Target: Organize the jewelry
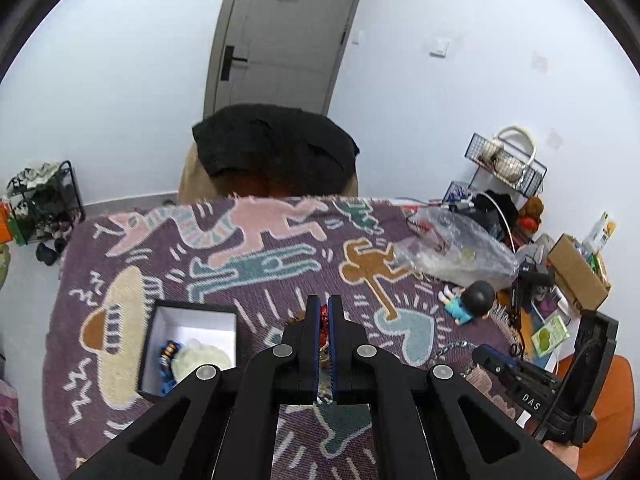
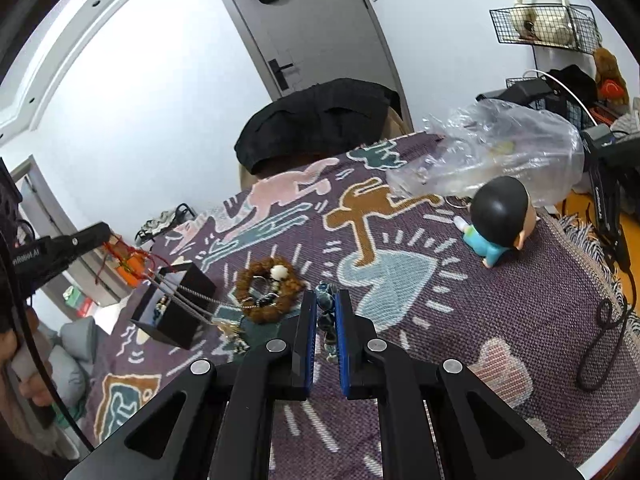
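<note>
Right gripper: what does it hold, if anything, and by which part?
The right gripper holds a dark blue bead bracelet; its fingers pinch a few beads of the strand, and the rest hangs below.

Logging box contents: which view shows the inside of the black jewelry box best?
The left wrist view: the black jewelry box faces the camera, its white interior and contents visible. The right wrist view shows mostly its dark outer walls.

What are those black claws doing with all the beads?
A person is sorting jewelry on a patterned blanket. The left claw is shut on red and grey cords that trail toward the black box. The right claw pinches a string of blue beads. A brown bead bracelet still lies on the blanket.
</note>
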Tool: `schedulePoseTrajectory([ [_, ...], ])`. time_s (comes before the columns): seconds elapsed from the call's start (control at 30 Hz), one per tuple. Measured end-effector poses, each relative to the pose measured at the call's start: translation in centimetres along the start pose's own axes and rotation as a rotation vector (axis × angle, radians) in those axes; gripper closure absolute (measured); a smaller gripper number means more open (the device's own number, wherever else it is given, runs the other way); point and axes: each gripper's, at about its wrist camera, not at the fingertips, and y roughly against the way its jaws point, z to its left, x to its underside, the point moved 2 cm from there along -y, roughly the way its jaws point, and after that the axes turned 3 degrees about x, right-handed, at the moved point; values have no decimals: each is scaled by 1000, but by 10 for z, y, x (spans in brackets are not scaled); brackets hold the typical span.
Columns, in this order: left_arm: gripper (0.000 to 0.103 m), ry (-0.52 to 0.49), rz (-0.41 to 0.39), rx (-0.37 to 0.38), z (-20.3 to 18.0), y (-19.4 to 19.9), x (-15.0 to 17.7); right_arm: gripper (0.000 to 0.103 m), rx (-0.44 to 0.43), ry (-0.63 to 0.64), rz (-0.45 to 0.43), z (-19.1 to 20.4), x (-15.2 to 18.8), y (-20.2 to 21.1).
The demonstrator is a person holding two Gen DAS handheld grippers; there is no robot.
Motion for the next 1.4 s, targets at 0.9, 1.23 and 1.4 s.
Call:
schedulePoseTrajectory([
  [0.9,100,-41,-111,-58,9,64,-41,93,-82,111,-56,74,-31,19],
  [1.23,100,77,-29,-119,72,26,-12,93,-117,183,-29,119,-31,3],
  [1.4,100,120,9,-112,93,3,5,93,-123,200,-4,135,-27,-13],
])
